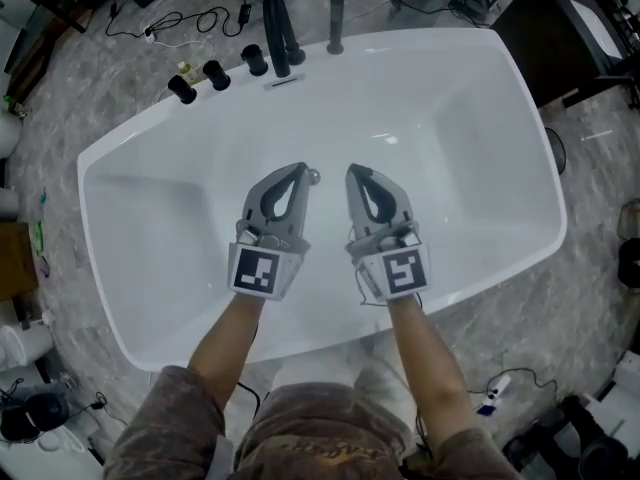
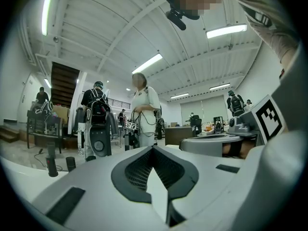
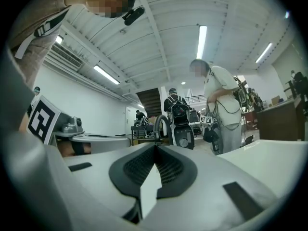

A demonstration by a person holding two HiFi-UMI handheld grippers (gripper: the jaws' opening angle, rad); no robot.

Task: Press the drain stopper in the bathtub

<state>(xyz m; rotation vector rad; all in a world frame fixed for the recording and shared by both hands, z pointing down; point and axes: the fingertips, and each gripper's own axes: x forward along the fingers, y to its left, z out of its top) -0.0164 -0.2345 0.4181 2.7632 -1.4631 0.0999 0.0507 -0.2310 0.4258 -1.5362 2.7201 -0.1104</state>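
Head view: over a glossy white bathtub point(image 1: 470, 138), the grey left gripper point(image 1: 298, 171) and grey right gripper point(image 1: 354, 174) are held side by side. The small round chrome drain stopper point(image 1: 313, 176) seems to lie just beside the left tip.

Left gripper view: the dark ribbed pads point(image 2: 137, 170) meet, with nothing between them.

Right gripper view: the jaws are likewise closed and empty.

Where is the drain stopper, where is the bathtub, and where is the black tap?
drain stopper point(image 1: 313, 176): head view, on its shiny round top.
bathtub point(image 1: 500, 148): head view, on its bare right inner wall.
black tap point(image 1: 277, 33): head view, on the middle of its spout.
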